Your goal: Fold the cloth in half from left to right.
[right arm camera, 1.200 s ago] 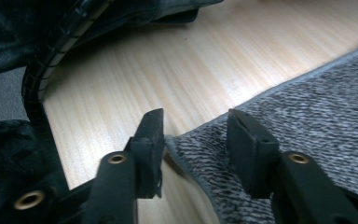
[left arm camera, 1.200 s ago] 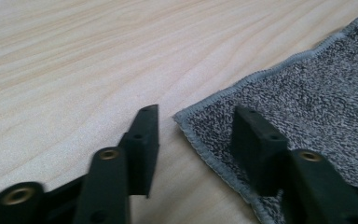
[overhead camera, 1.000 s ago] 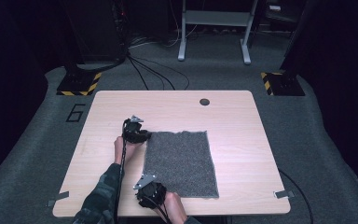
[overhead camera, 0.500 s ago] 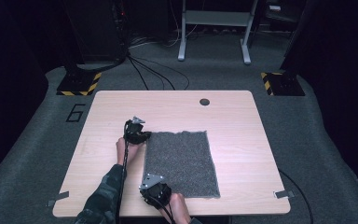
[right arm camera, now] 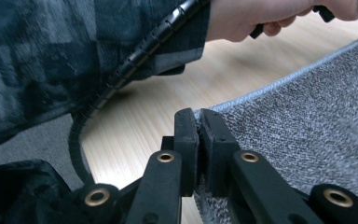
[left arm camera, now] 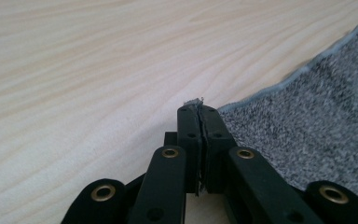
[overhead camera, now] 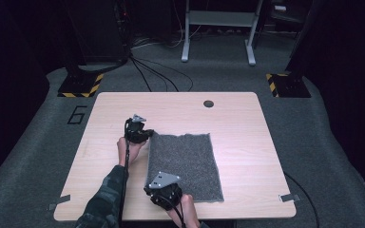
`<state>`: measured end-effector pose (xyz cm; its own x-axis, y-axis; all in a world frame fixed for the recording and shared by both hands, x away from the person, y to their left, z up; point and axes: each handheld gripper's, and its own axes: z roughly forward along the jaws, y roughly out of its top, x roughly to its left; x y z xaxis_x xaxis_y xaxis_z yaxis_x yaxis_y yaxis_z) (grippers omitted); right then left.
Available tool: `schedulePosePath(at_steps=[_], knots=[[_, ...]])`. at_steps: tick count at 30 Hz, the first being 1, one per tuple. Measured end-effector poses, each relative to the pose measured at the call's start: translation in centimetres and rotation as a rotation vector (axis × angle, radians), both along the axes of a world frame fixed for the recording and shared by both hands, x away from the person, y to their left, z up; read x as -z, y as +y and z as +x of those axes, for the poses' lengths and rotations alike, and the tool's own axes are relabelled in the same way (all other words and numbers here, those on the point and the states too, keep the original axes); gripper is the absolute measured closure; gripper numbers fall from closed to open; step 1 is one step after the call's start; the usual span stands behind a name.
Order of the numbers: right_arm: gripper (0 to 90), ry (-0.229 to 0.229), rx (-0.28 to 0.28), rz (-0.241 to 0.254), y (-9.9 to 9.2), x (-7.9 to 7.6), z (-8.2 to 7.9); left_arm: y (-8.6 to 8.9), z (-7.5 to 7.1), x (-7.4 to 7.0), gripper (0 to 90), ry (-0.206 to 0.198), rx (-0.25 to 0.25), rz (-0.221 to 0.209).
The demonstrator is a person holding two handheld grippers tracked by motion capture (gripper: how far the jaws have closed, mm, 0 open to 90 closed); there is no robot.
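Note:
A grey knit cloth (overhead camera: 185, 159) lies flat on the pale wooden table (overhead camera: 247, 123). My left gripper (overhead camera: 149, 135) is at the cloth's far-left corner. In the left gripper view its jaws (left arm camera: 198, 112) are pressed together on that corner of the cloth (left arm camera: 307, 116), and a scrap of fabric pokes out past the tips. My right gripper (overhead camera: 156, 186) is at the near-left corner, under its grey plate. Its jaws (right arm camera: 198, 116) are shut on the hemmed edge of the cloth (right arm camera: 307, 112), which rises slightly off the table there.
A dark round hole (overhead camera: 208, 103) sits near the table's far edge. The person's left sleeve (right arm camera: 51, 60) and a ribbed cable (right arm camera: 135, 60) cross close behind the right gripper. Cables and striped stand bases (overhead camera: 78, 88) lie on the floor beyond the table.
The right gripper has risen and shifted a little over the cloth, taking the near-left corner with it. The left gripper has stayed at the far-left corner.

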<state>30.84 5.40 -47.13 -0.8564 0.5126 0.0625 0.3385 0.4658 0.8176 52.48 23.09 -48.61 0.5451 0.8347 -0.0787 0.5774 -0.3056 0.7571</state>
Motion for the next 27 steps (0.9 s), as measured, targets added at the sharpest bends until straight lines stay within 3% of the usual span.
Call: schedulePosePath(at_steps=[4, 9, 12, 15, 20, 27], knots=[[85.6, -0.030, -0.005, 0.024, 0.4, -0.9, 0.1, 0.3, -0.1, -1.4, 88.3, -0.024, -0.017, -0.001], [85.6, -0.053, -0.041, 0.042, 1.3, -2.3, 0.2, 1.0, -0.4, -3.1, 88.3, -0.060, -0.030, 0.072], [85.6, -0.083, -0.052, 0.053, 2.0, -3.3, 0.1, 1.6, -0.6, -4.0, 88.3, -0.065, -0.042, 0.080], [85.7, -0.112, -0.046, 0.077, 2.1, -4.0, -0.3, 1.5, -0.8, -5.4, 88.3, -0.097, -0.047, 0.101], [85.7, -0.116, -0.026, 0.076, 0.8, -3.7, -1.1, -0.2, -1.1, -6.9, 88.3, -0.130, -0.006, 0.113], [85.6, -0.126, 0.034, 0.055, -1.9, -3.1, -2.2, -2.9, -0.8, -7.3, 88.3, -0.122, 0.061, 0.127]])
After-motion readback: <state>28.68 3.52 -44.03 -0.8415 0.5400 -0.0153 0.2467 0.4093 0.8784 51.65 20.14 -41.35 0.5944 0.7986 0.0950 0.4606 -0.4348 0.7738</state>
